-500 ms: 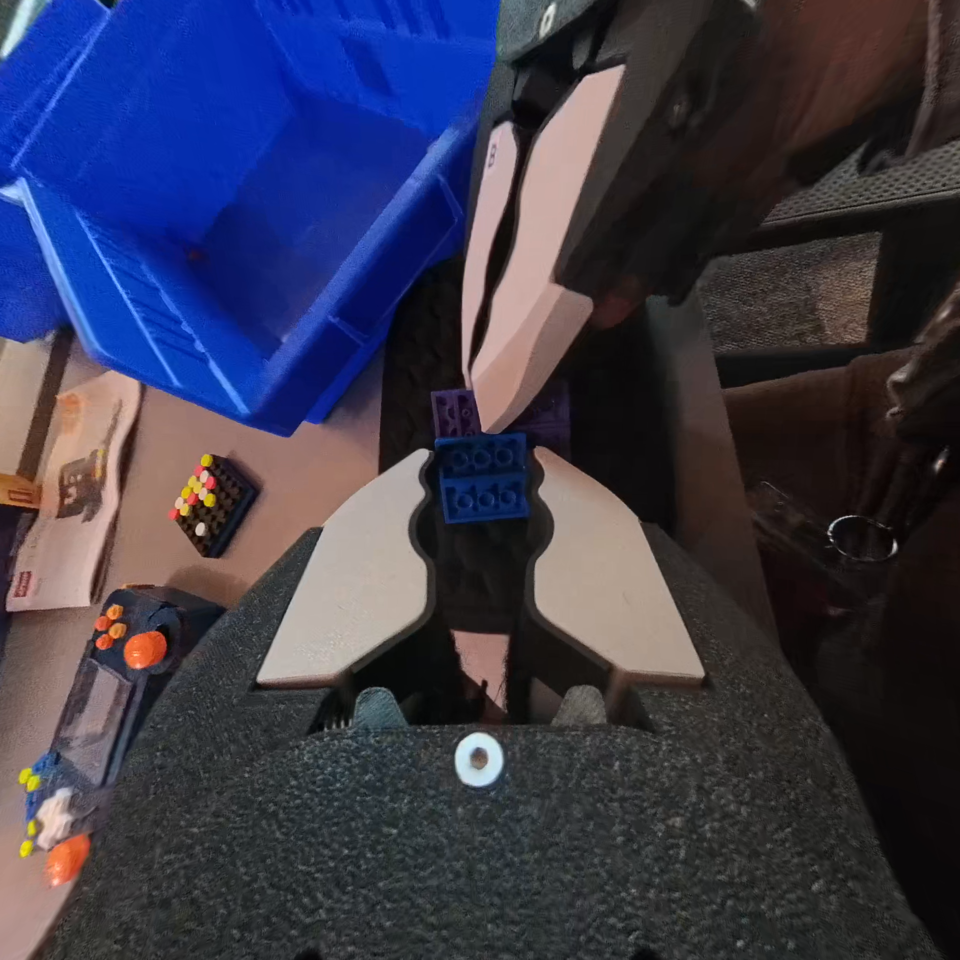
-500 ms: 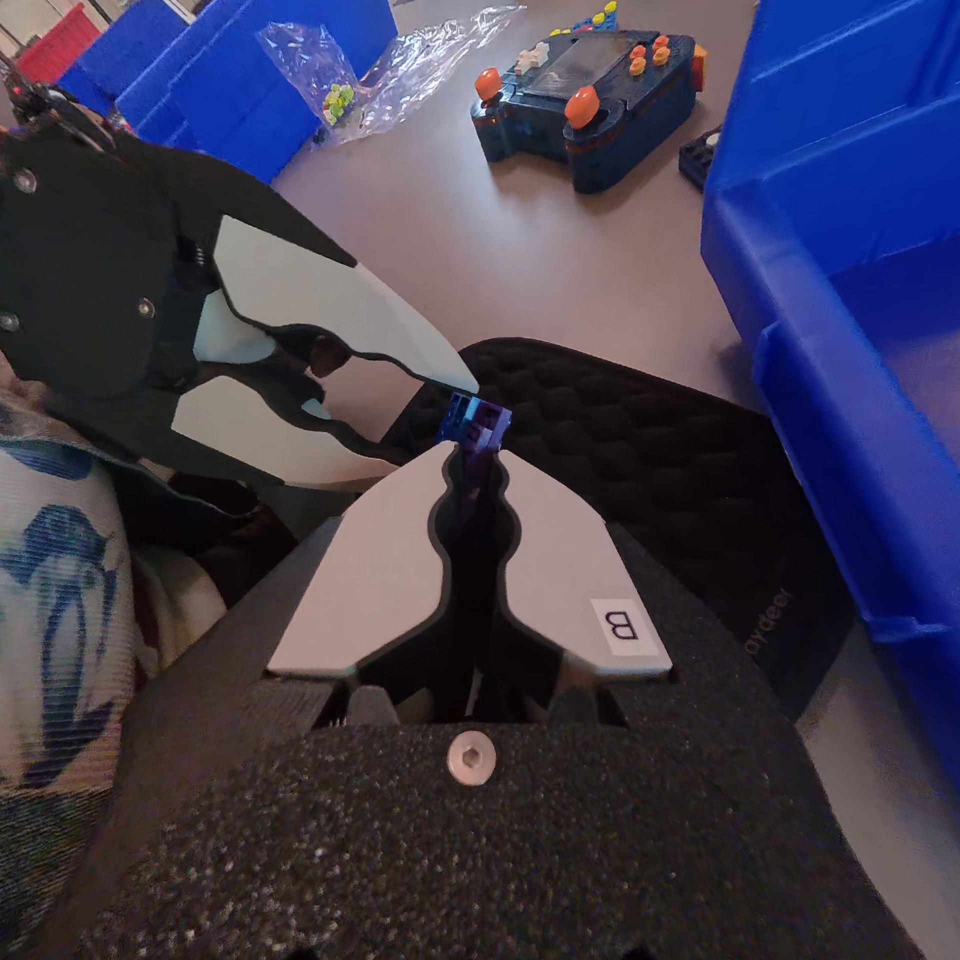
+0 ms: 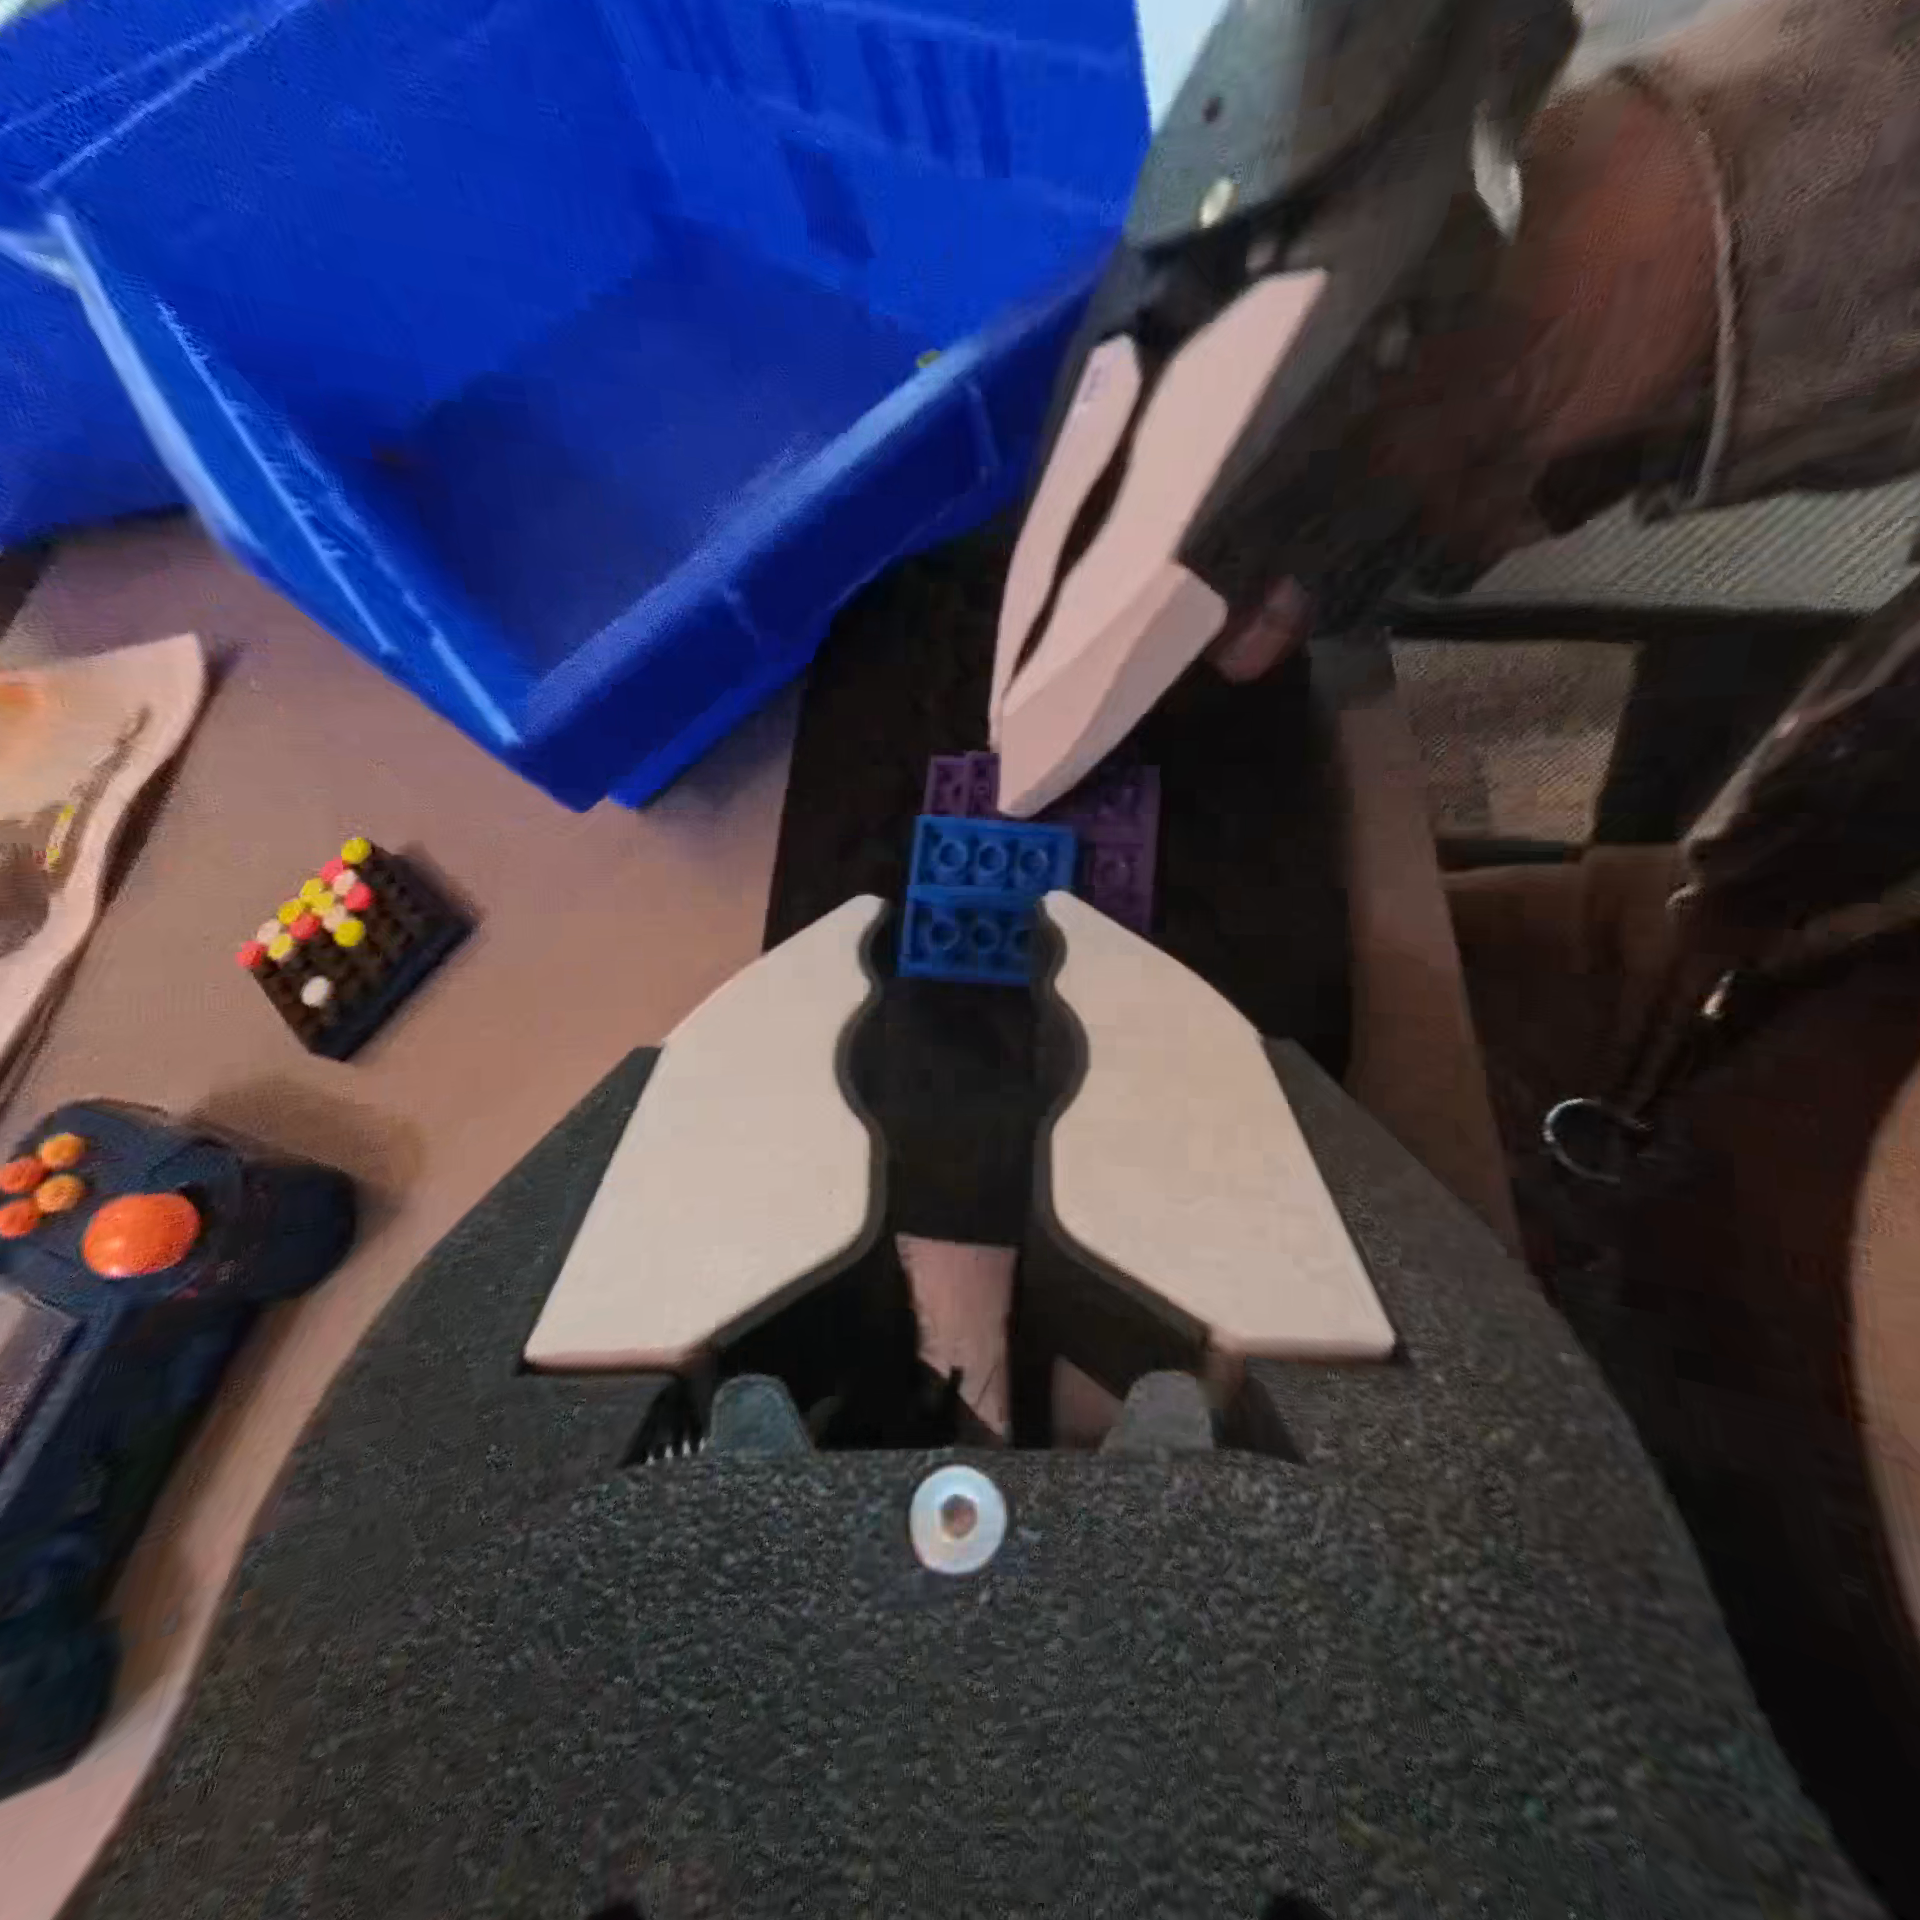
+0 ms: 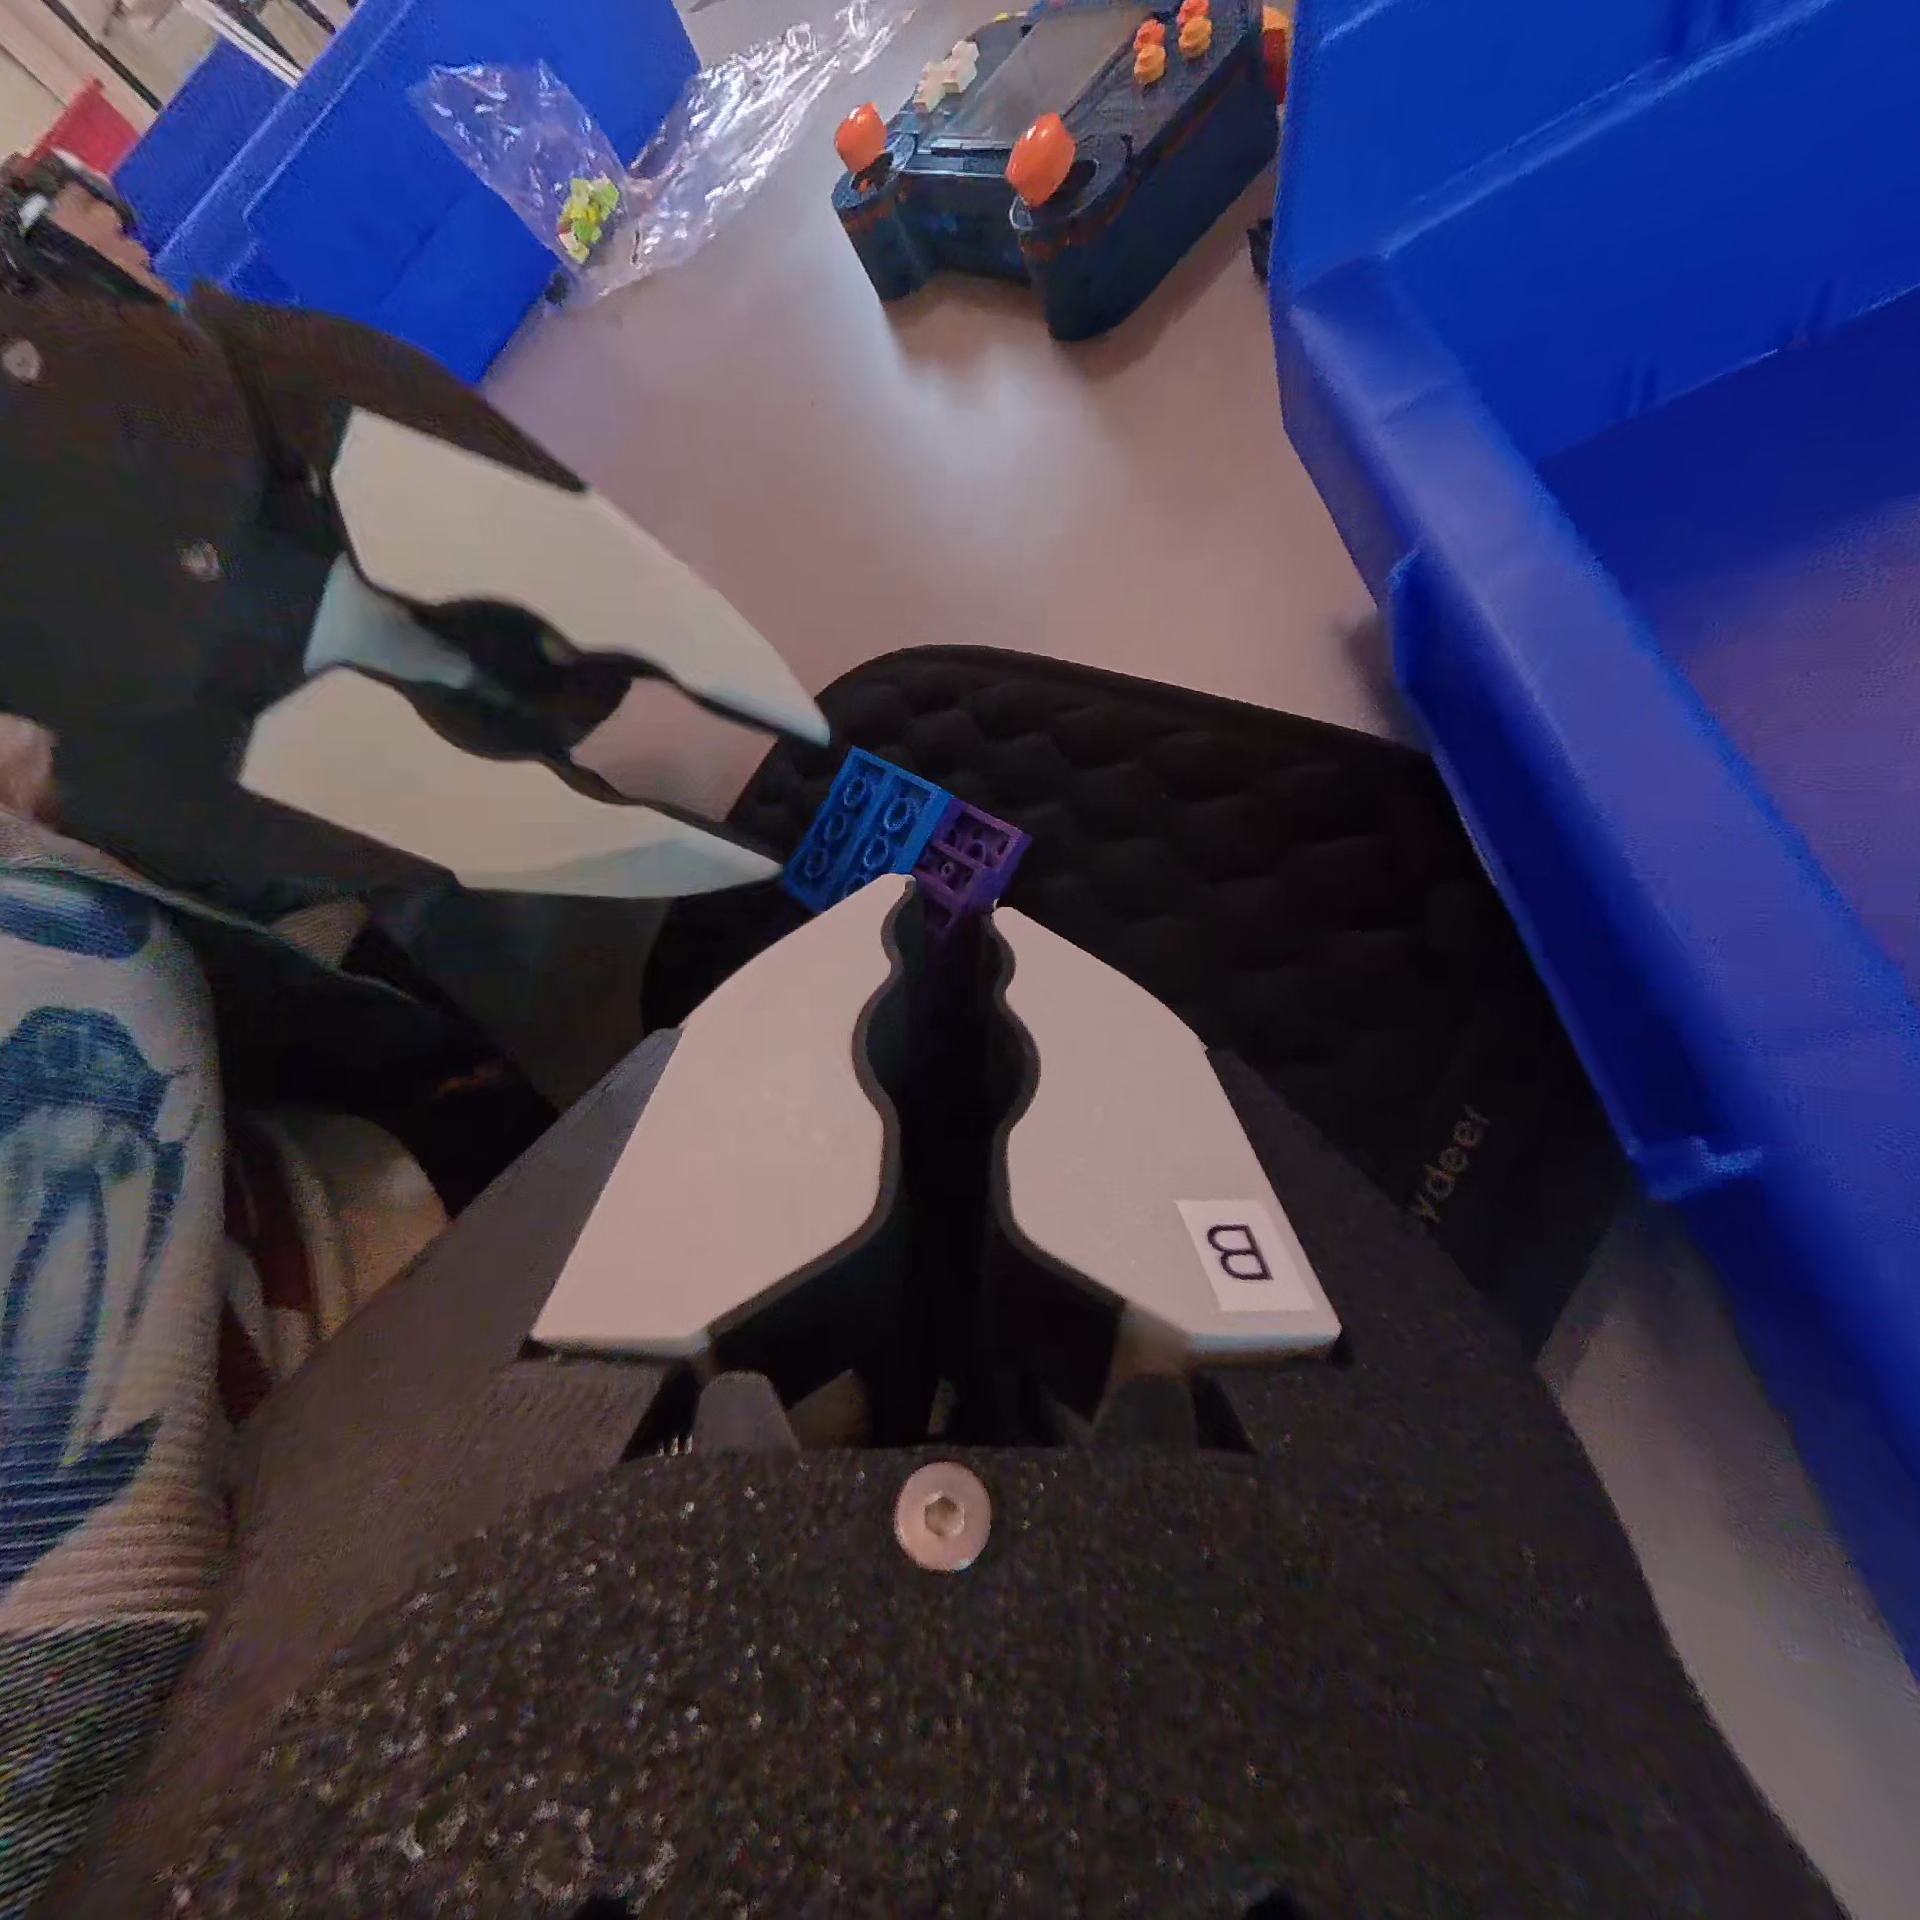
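Note:
My left gripper (image 3: 966, 914) is shut on a blue brick piece (image 3: 982, 899) made of two stacked plates, with the hollow undersides facing the camera. My right gripper (image 4: 945, 899) is shut on a purple brick piece (image 4: 971, 857). The two pieces touch side by side, held above a black padded mat (image 4: 1195, 831). In the left wrist view the right gripper (image 3: 1013, 800) comes in from above onto the purple piece (image 3: 1117, 852). In the right wrist view the left gripper (image 4: 800, 800) comes in from the left onto the blue piece (image 4: 868, 831).
A large blue bin (image 3: 520, 364) stands close behind the mat and fills the right side of the right wrist view (image 4: 1610, 520). A brick-built game console (image 4: 1060, 177), a small black studded plate (image 3: 348, 935), a booklet (image 3: 83, 748) and a clear plastic bag (image 4: 623, 177) lie on the table.
Both grippers stay shut on their pieces. The joined pieces have turned, so the blue piece's underside now shows plainly in the right wrist view. The left gripper has shifted slightly.

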`<state>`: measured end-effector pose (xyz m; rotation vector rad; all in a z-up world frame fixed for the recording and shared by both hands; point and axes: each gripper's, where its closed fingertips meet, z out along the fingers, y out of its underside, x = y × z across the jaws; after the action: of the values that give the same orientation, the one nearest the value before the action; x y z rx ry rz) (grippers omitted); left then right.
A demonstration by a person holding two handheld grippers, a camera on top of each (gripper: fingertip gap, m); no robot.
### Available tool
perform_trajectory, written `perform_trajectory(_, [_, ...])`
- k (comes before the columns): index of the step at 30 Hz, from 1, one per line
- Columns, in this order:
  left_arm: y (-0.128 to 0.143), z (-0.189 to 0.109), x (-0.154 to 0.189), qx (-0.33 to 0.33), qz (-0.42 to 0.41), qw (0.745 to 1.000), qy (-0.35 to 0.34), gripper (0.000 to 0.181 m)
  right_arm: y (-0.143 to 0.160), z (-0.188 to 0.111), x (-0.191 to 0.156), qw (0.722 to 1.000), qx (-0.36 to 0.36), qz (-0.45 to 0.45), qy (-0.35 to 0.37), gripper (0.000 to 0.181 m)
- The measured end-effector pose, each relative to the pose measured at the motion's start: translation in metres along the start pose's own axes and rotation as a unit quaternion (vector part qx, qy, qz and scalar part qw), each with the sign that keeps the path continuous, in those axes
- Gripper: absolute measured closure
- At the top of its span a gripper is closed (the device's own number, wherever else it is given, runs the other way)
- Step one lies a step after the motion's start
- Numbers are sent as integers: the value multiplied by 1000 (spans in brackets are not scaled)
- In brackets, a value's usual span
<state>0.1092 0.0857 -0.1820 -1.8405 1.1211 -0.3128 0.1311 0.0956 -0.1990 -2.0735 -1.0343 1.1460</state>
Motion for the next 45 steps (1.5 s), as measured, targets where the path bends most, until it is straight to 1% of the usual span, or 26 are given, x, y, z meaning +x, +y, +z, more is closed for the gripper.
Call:
perform_trajectory(1, [-2, -4, -5, 3, -16, 1000, 9, 146, -1, 0, -1, 1000, -3, -9, -1, 170])
perform_trajectory(2, [2, -4, -8, -23, -13, 999, 20, 138, -2, 1, -2, 1000, -3, -12, -2, 170])
perform_trajectory(3, [6, -3, -7, -49, -4, 998, 39, 137, -3, 0, -4, 1000, -1, -4, -10, 171])
perform_trajectory(4, [5, 1, -6, -56, -3, 997, 59, 143, -5, 0, -6, 1000, 4, -4, -20, 171])
perform_trajectory(6, [1, 7, 0, -62, -11, 994, 93, 143, -6, 0, -7, 1000, 6, -1, -21, 171])
perform_trajectory(7, [-1, 9, 1, -71, -8, 992, 100, 143, -7, 0, -7, 1000, 7, -5, -17, 171])
perform_trajectory(9, [-1, 11, 1, -84, 26, 992, 88, 142, -9, 0, -9, 1000, 10, -10, -4, 171])
perform_trajectory(12, [-2, 11, 2, -95, 70, 991, 63, 146, -8, 0, -8, 1000, 17, 1, 6, 171])
perform_trajectory(14, [-2, 11, 3, -103, 79, 990, 53, 148, -8, 0, -7, 1000, 22, 7, 4, 171])
perform_trajectory(18, [-1, 10, 5, -131, 60, 987, 65, 150, -8, -1, -8, 999, 27, 31, -11, 171])
perform_trajectory(21, [-1, 9, 7, -145, 62, 984, 79, 150, -9, -2, -11, 996, 41, 64, -41, 171])
perform_trajectory(24, [-1, 8, 8, -154, 71, 983, 75, 147, -10, -2, -12, 995, 48, 68, -51, 172])
perform_trajectory(25, [-1, 8, 6, -157, 77, 982, 66, 144, -10, -2, -13, 995, 49, 70, -52, 172])
perform_trajectory(26, [-1, 8, 6, -160, 79, 982, 64, 144, -10, -2, -13, 995, 51, 71, -53, 172])
perform_trajectory(27, [-1, 8, 9, -164, 77, 981, 68, 149, -10, -2, -12, 995, 52, 73, -53, 172])
perform_trajectory(31, [0, 9, 8, -186, 68, 979, 45, 150, -9, -1, -11, 995, 51, 70, -44, 172])
perform_trajectory(38, [0, 8, 8, -188, 17, 982, 13, 150, -9, 0, -10, 996, 58, 62, -33, 171])
perform_trajectory(41, [0, 7, 7, -191, 14, 981, 9, 151, -9, 0, -10, 996, 61, 59, -33, 171])
perform_trajectory(44, [0, 7, 11, -199, 7, 980, 20, 142, -10, -1, -10, 995, 66, 60, -36, 171])
perform_trajectory(45, [1, 7, 9, -205, 16, 979, 16, 144, -10, -1, -10, 995, 67, 60, -38, 171])
